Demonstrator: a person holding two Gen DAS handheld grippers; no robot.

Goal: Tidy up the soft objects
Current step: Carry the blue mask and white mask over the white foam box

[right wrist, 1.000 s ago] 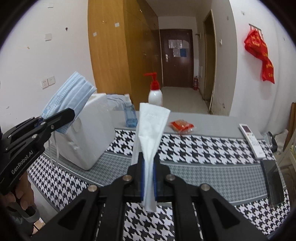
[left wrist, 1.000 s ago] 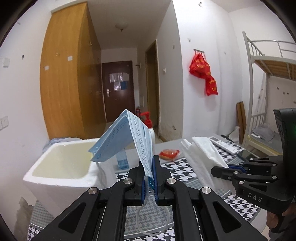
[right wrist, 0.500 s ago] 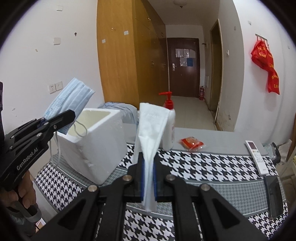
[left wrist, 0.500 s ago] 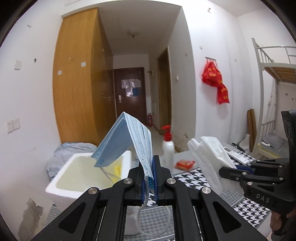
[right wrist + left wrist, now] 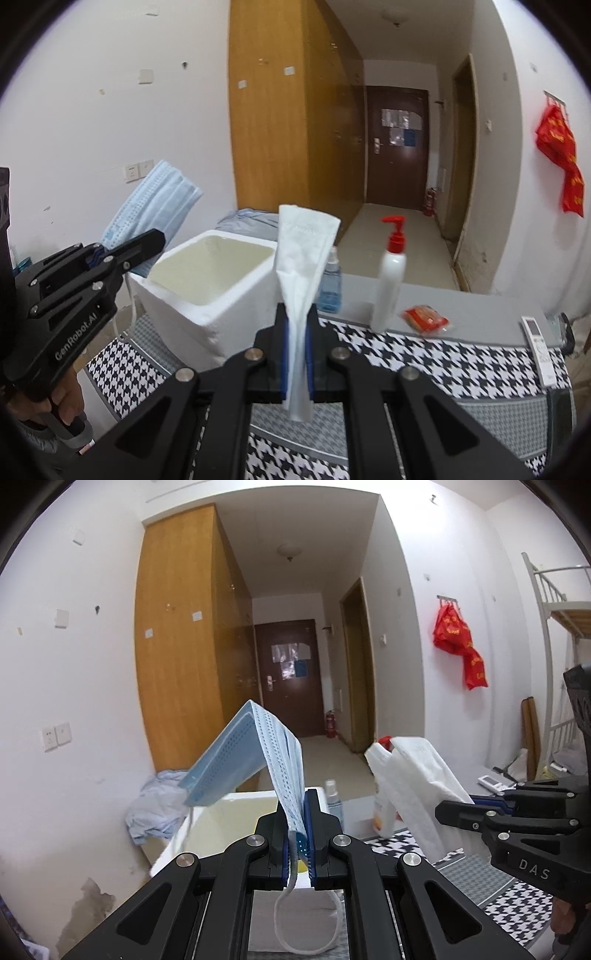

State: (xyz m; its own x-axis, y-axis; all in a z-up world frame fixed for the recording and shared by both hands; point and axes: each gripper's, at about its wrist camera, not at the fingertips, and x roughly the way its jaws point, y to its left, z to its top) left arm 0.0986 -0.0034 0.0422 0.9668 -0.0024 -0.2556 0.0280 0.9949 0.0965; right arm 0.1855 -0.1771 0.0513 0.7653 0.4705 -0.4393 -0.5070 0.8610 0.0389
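Left wrist view: the left gripper point(image 5: 298, 825) pinches a blue face mask point(image 5: 255, 753), folded over above the white foam box point(image 5: 207, 280), its ear loop dangling below the jaws. To the right, the right gripper point(image 5: 295, 350) is clamped on an upright white tissue point(image 5: 303, 258), apparently over the houndstooth cloth point(image 5: 424, 362), near the pump bottle point(image 5: 389, 280).

Left wrist view: taken from behind the left gripper point(image 5: 300, 825), aimed slightly upward toward the hallway door point(image 5: 287, 677); the foam box point(image 5: 229, 814) is seen close, lower centre.
Right wrist view: taken from behind the right gripper point(image 5: 296, 345), aimed level across the houndstooth tablecloth point(image 5: 424, 363).
Shared: foam box point(image 5: 207, 291), pump bottle point(image 5: 389, 280), wardrobe point(image 5: 280, 110), door; each gripper is caught in the other view's edge.
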